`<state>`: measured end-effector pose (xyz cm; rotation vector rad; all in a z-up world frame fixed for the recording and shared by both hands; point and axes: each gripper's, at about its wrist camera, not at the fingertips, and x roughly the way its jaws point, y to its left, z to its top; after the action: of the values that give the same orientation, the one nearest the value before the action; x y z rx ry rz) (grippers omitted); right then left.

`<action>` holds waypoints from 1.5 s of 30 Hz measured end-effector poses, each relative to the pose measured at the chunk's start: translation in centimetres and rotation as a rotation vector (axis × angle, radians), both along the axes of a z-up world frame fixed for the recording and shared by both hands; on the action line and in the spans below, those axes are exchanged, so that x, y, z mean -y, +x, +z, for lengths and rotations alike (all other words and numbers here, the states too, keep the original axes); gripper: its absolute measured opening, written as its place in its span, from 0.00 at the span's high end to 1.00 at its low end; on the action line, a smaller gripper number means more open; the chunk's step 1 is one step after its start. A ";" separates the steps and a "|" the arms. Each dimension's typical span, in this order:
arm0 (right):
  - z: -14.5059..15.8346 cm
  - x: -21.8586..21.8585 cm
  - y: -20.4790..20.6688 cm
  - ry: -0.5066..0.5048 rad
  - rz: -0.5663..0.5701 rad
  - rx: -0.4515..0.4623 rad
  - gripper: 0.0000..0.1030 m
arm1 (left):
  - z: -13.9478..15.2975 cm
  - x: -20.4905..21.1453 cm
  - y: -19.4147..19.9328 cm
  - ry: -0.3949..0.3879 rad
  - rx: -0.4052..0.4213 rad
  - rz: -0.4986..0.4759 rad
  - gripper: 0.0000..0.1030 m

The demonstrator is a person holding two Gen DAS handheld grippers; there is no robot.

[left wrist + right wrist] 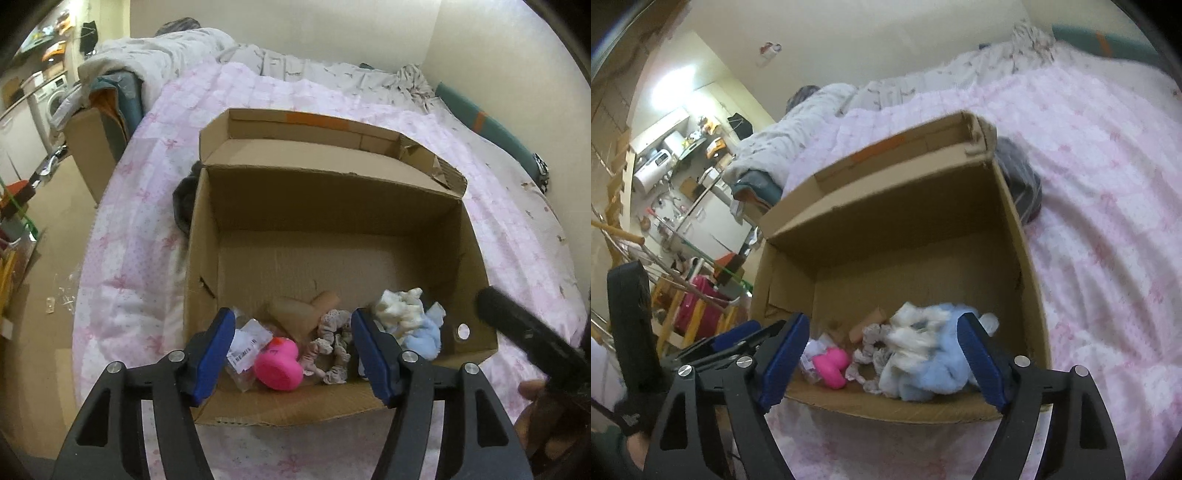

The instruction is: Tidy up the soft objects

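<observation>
The pink quilted bed [155, 206] carries my cardboard box [332, 206], flaps up and open at the top, and I judge the sorting well along: the soft things I can see are already gathered in a heap against the box's near wall, with the far half of its floor bare. Biggest of them is the white and pale-blue fluffy bundle [923, 354] in the near right corner; beside it lies the lacy scrunchie [332, 343], then a beige folded piece [299, 314] behind it, the pink heart-shaped squishy [277, 365], and a small clear packet with a label [245, 343] at the left end. My left gripper [291, 354] hangs over the near edge with its blue pads spread wide and nothing between them; my right gripper [882, 362] is the same, wide and empty, just above the blue bundle. What may be left, I think, is the dark grey bundle [1021, 181] lying on the quilt, touching the box's outer side; the box wall hides most of it, so I cannot say what it is. The right view is smeared, so the fluffy bundle's pieces run together, and I cannot tell whether it is one item or several. The packet's print is too small to read.
</observation>
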<state>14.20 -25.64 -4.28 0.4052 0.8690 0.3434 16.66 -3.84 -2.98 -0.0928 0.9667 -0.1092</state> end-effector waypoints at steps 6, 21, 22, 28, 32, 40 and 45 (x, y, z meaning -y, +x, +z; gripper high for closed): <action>2.4 0.5 -1.2 -0.049 -0.055 0.105 0.00 | 2.1 -0.7 -0.8 -0.044 0.051 -0.017 0.40; 7.8 0.9 -5.9 -0.198 -0.075 0.208 0.00 | 6.5 -3.0 -7.0 0.057 0.211 0.042 0.11; 7.8 0.9 -6.3 -0.207 -0.074 0.211 0.00 | 6.6 -3.1 -7.7 0.063 0.223 0.040 0.10; 7.2 0.4 -9.2 -0.248 -0.079 0.226 0.00 | 6.3 -3.3 -11.3 0.077 0.252 0.032 0.01; 6.3 -0.2 -10.6 -0.275 -0.091 0.221 0.00 | 6.1 -3.3 -12.7 0.100 0.272 0.043 0.01; 5.2 -1.3 -11.2 -0.336 -0.098 0.220 0.00 | 5.3 -3.6 -13.0 0.097 0.276 0.072 0.01; 4.6 -2.2 -10.8 -0.373 -0.085 0.215 0.00 | 4.7 -2.8 -12.8 0.112 0.262 0.047 0.01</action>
<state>3.41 -23.40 0.29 0.0562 0.6840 0.1376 3.90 -1.00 1.70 0.0022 0.7073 -0.0223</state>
